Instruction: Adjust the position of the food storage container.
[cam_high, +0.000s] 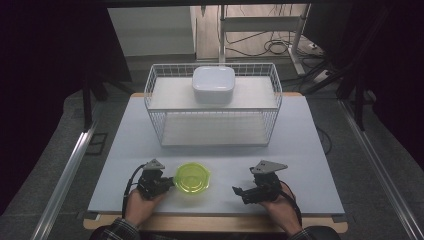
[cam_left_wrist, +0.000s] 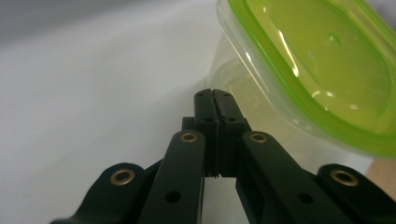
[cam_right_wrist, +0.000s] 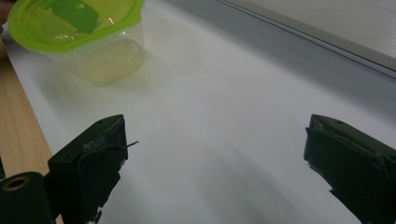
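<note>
Pressing its closed jaws against the side of the green-lidded container (cam_high: 192, 178) near the front of the bench (cam_high: 300, 150), the left tool (cam_high: 169, 182) is risking tipping it. The right tool (cam_high: 239, 191) is waiting with jaws wide apart, holding nothing.

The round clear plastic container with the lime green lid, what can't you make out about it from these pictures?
- Round clear plastic container with the lime green lid: contents unreadable; the lid covers it in the high view, and the wall is hazy in the right gripper view.
- Contact: in the left gripper view, the shut left tool hides whether its tips touch the wall.
- Far rim: cut off by the frame edges in the left gripper view.
</note>
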